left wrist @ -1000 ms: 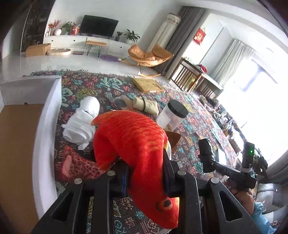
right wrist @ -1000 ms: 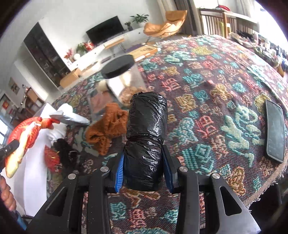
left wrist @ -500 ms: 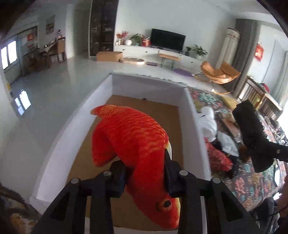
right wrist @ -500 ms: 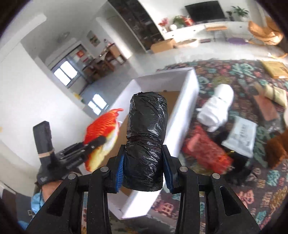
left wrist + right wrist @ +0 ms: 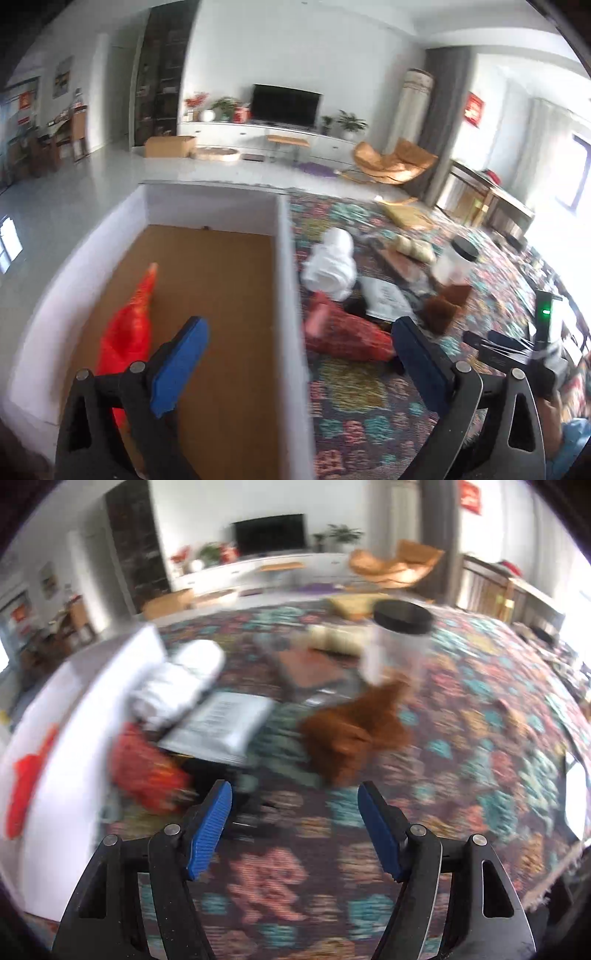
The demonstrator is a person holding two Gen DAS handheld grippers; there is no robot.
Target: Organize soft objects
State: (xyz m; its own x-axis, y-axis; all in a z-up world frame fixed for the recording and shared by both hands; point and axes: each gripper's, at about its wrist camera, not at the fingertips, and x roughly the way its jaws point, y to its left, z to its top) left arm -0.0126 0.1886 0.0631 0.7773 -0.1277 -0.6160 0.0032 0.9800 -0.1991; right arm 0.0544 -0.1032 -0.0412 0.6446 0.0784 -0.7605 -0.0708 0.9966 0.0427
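The red fish plush (image 5: 129, 325) lies inside the white box (image 5: 291, 295), on its brown floor, just left of my left gripper (image 5: 299, 350). That gripper's jaws are opening wide and hold nothing. In the right wrist view the fish (image 5: 29, 775) shows at the far left, behind the box wall (image 5: 85, 738). My right gripper (image 5: 295, 812) hangs over the patterned carpet with its jaws opening and nothing between them. The black bag roll is in neither view. The right gripper (image 5: 517, 347) appears blurred at the right of the left wrist view.
Beside the box on the carpet lie a white rolled cloth (image 5: 177, 683), a red patterned item (image 5: 147, 771), a white packet (image 5: 221, 723), a brown knit piece (image 5: 354, 731) and a black-lidded jar (image 5: 399, 642). A dark item (image 5: 214, 771) sits by the red one.
The left jaws let go of the fish, which now lies in the box. The right jaws opened and the black roll is gone from them. Both views swung right, towards the carpet.
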